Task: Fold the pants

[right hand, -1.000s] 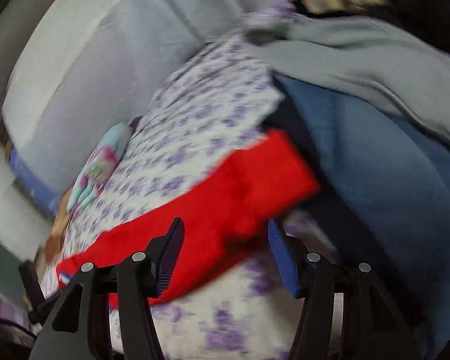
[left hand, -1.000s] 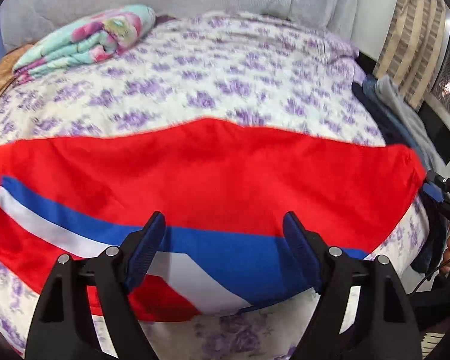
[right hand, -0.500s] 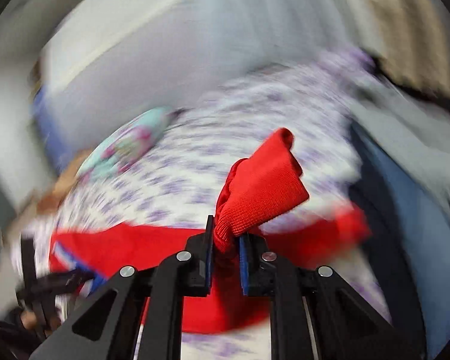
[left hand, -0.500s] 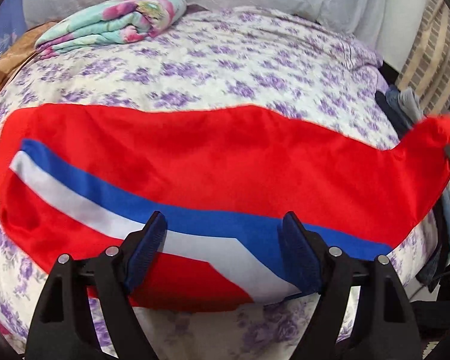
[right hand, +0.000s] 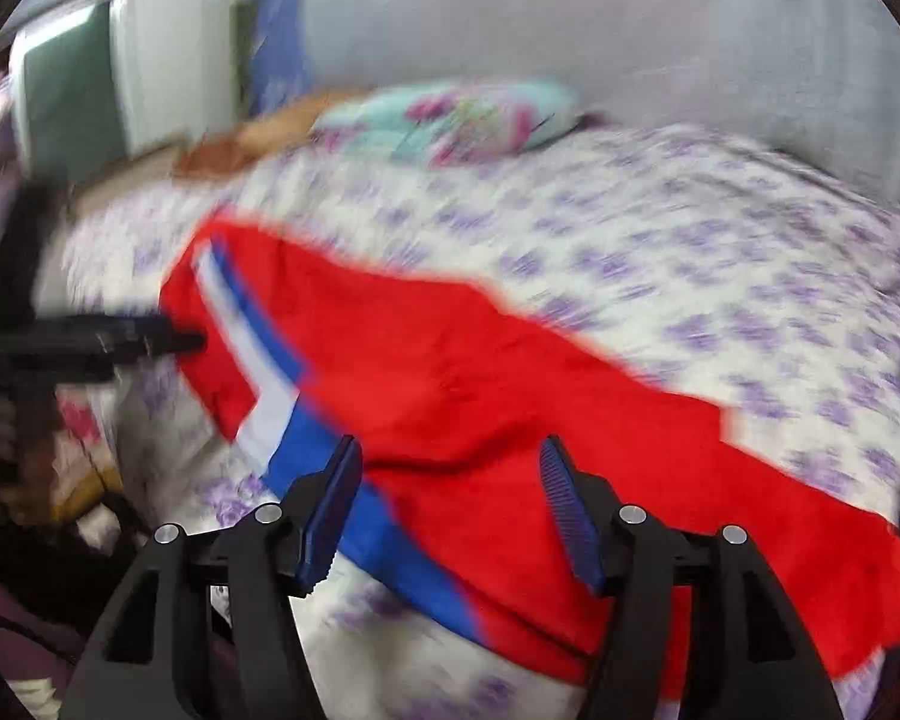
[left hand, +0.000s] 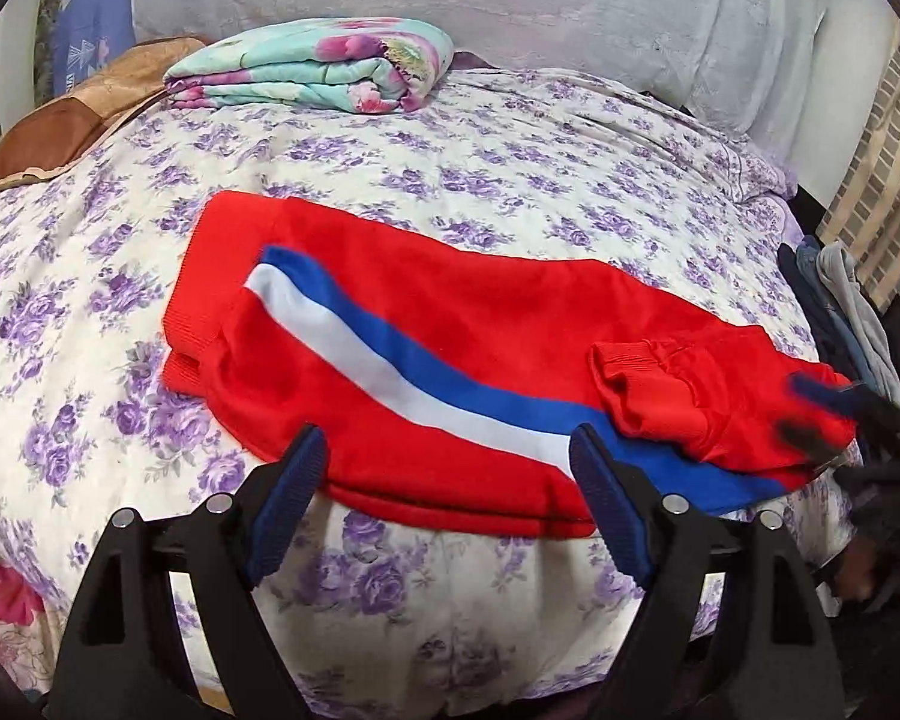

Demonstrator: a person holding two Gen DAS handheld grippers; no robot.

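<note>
I hold both grippers, left and right, wide open and empty above the red pants on the bed.

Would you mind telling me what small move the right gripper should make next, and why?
Probably lower the open right gripper onto the red pants with the blue and white stripe and grip the bunched ribbed cuff, because that end lies only partly folded over and rumpled.
</note>
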